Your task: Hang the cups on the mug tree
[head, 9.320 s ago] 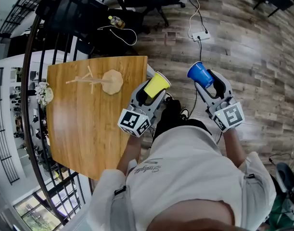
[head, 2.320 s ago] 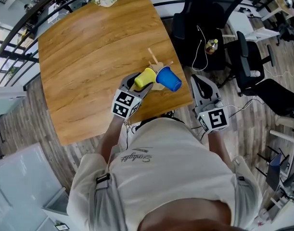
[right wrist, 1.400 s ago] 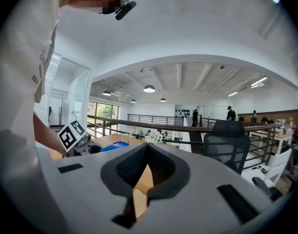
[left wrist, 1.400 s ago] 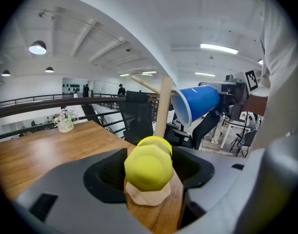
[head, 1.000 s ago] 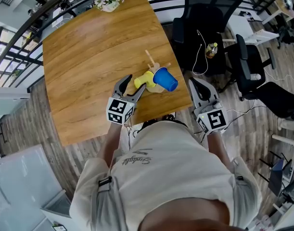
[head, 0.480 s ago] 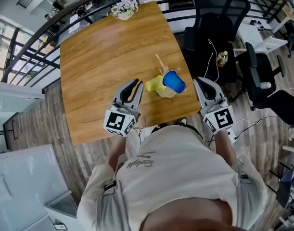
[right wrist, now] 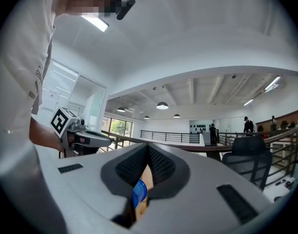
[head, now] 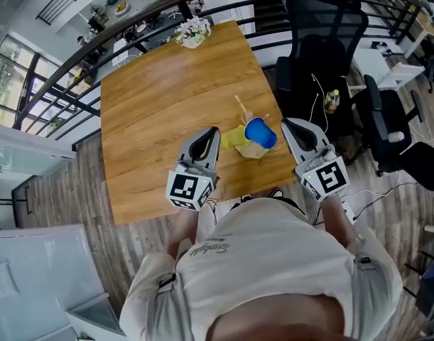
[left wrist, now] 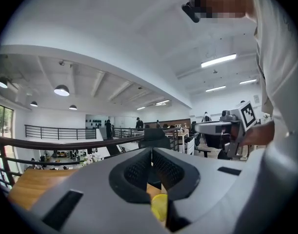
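1. Head view: from above the person, looking steeply down over the left gripper (head: 210,132), the right gripper (head: 288,123) and the wooden table (head: 145,105).
2. Left gripper view: close behind its own jaws, facing level, with the right gripper at its right.
3. Right gripper view: the same, with the left gripper at its left.
4. Shared with the head view: the yellow cup (head: 236,137) shows under the left jaws, the blue cup (head: 259,132) under the right jaws.

A wooden worktop (head: 145,119) is seen standing on a plank floor (head: 74,183), and a small bunch of pale flowers (head: 192,32) is set at its far edge. A dark curved railing (head: 96,48) is run past that edge. Black office chairs (head: 323,20) are placed to the right of the worktop, and a small bottle (head: 332,101) and a white cable (head: 317,73) are seen among them. In the left gripper view, round ceiling lamps (left wrist: 61,90) are lit and distant people (left wrist: 139,124) are seen standing.
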`<action>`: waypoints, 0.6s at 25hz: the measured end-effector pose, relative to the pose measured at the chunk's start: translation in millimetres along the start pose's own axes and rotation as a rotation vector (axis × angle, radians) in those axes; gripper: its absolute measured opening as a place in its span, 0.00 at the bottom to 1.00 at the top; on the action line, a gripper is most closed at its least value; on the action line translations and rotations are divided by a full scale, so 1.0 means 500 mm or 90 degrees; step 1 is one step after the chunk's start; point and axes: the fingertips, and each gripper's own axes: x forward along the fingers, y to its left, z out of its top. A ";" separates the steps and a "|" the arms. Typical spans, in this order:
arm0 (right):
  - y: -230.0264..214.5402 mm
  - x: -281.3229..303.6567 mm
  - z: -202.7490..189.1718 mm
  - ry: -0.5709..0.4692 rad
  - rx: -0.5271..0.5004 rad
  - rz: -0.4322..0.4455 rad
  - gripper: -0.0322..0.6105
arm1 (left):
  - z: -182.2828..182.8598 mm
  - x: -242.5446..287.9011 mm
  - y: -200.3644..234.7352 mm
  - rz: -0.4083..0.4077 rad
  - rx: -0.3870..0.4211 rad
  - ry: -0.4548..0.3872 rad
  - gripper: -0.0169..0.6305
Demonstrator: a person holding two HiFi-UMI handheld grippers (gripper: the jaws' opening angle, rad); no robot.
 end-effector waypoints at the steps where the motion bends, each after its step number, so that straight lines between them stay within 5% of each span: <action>1: -0.002 0.001 0.003 -0.003 0.002 0.001 0.04 | 0.010 0.000 -0.003 0.004 0.002 -0.006 0.06; 8: 0.002 0.010 0.014 -0.009 0.015 0.003 0.04 | 0.056 -0.022 -0.002 0.022 -0.018 -0.042 0.06; 15: 0.008 0.002 0.016 -0.011 0.030 0.000 0.04 | 0.035 -0.044 -0.001 0.030 -0.026 -0.022 0.06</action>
